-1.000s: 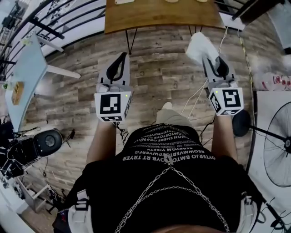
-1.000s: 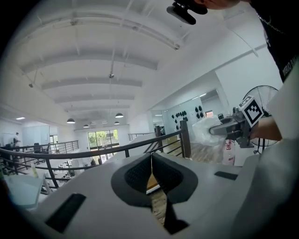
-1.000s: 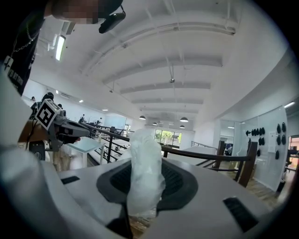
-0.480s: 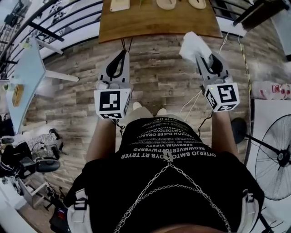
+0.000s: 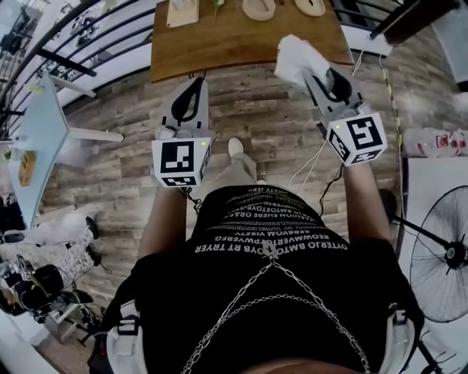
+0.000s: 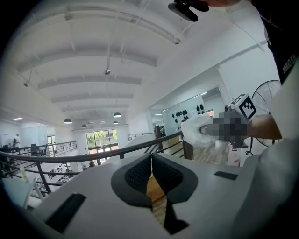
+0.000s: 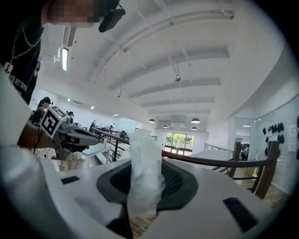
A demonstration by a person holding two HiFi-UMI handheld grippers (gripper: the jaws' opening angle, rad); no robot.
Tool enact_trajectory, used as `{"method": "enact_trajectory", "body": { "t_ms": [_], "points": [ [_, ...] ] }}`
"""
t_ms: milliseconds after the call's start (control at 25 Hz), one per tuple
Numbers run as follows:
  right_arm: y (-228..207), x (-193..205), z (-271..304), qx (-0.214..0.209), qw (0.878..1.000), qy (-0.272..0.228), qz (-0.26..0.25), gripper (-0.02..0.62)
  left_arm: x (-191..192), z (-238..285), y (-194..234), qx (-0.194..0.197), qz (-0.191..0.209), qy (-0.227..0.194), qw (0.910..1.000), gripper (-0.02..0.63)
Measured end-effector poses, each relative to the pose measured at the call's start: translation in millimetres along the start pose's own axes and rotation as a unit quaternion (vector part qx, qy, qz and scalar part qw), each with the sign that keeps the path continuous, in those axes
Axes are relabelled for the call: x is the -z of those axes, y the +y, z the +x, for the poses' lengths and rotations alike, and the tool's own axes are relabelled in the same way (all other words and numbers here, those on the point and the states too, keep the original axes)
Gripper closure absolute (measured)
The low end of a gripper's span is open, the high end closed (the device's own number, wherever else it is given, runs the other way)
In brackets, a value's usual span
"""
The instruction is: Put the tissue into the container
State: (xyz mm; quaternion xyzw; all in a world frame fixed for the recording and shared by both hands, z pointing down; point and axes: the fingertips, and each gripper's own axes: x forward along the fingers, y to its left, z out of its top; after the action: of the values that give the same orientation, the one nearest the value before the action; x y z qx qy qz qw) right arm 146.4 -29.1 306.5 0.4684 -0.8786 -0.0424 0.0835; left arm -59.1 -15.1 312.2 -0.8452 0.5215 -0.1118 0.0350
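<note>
A crumpled white tissue (image 5: 296, 58) sticks out of my right gripper (image 5: 320, 76), whose jaws are shut on it; it is held in the air in front of the near edge of a wooden table (image 5: 219, 45). In the right gripper view the tissue (image 7: 145, 170) stands upright between the dark pads. My left gripper (image 5: 194, 86) hangs level with it to the left, jaws shut with nothing between them (image 6: 151, 169). Round wooden dishes (image 5: 259, 9) and a flat pale board (image 5: 183, 13) lie on the table's far part; I cannot tell which is the container.
Below me are a plank floor and the person's black shirt. A pale blue table (image 5: 40, 120) stands at the left, with dark railings (image 5: 80, 62) behind it. A floor fan (image 5: 442, 256) and cables (image 5: 311, 168) are at the right.
The person has stepped toward the wooden table, which now shows more of its top and the things on it. Both grippers moved forward together; the tissue stays gripped.
</note>
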Motion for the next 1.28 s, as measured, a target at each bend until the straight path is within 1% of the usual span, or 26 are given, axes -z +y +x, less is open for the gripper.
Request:
{"method": "enact_trajectory", "body": {
  "t_ms": [200,400,640,840,1040,1280],
  "points": [
    [-17,5,31,0.009,1.0,0.0,0.025,0.472,-2,40,23,0.008,0.001,0.001,1.0,0.577],
    [-40,6,68,0.021,0.999,0.008,0.034,0.472,-9,84,49,0.014,0.004,-0.003,0.9999,0.577],
    [-60,1,108,0.033,0.998,0.011,0.045,0.472,-10,126,76,0.034,-0.007,-0.007,0.9994,0.577],
    [-74,-7,141,0.046,0.998,0.013,0.04,0.472,-7,157,102,0.047,-0.011,-0.006,0.9988,0.577],
    [-83,-14,172,0.05,0.998,0.012,0.03,0.472,-9,184,119,0.063,-0.004,-0.012,0.9979,0.577],
    [-100,-16,202,0.05,0.998,0.014,0.029,0.472,-10,209,140,0.062,-0.009,-0.012,0.998,0.577]
  ]
}}
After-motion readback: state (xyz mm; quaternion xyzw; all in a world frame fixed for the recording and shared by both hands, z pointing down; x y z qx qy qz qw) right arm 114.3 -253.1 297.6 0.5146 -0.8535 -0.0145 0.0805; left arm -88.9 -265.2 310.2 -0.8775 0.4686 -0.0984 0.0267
